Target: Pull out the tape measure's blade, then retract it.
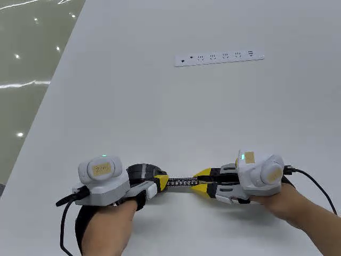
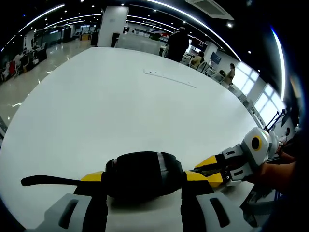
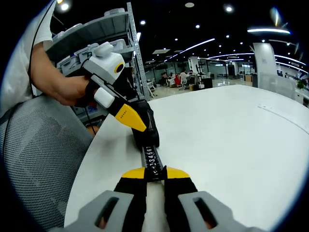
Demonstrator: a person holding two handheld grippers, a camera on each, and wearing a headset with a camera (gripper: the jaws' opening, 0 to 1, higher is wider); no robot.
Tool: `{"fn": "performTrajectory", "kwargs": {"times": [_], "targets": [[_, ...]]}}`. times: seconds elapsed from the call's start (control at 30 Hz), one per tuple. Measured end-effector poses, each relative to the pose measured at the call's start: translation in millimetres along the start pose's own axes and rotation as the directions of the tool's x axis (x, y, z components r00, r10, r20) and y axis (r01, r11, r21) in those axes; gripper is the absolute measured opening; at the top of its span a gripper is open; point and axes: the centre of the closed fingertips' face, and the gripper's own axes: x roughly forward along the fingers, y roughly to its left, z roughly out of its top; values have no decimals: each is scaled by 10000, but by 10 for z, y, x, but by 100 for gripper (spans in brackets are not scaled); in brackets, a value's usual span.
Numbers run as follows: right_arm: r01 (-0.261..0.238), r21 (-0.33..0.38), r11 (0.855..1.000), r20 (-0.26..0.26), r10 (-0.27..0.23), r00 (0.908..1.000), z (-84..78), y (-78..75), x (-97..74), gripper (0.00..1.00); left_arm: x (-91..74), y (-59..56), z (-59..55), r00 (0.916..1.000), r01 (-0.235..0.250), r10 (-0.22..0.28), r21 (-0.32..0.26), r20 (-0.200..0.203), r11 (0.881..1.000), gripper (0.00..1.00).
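Currently, the tape measure case (image 1: 141, 172) is clamped between the jaws of the left gripper (image 2: 144, 178), near the front edge of the white table (image 1: 160, 106). Whether the case touches the table cannot be told. The blade (image 3: 151, 159) is pinched by the right gripper (image 3: 154, 173), with the jaws closed on it at the printed numerals. A short run of blade is exposed between the 2 grippers, so the pull-out is judged barely started.

For the pull, the right gripper is best drawn straight away from the case mouth, in line with the blade and with no twist, so the blade is not kinked or dragged out of the pinch. The case should be held firm and level, as a slipping case is the likely failure. The hook is not clearly seen, so slip risk is assumed. For retraction, the blade should be fed back under control, not released to snap. The power strip (image 1: 218, 57) is well apart, so no obstruction is expected.
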Motion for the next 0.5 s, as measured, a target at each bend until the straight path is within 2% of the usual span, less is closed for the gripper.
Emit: {"fn": "performTrajectory", "kwargs": {"times": [0.5], "targets": [[-301, -16, 9995, -198, 301, 9994, 32, 43, 232, 11, -3, 1, -7, 9999, 120, -120, -5, -18, 9999, 58]]}}
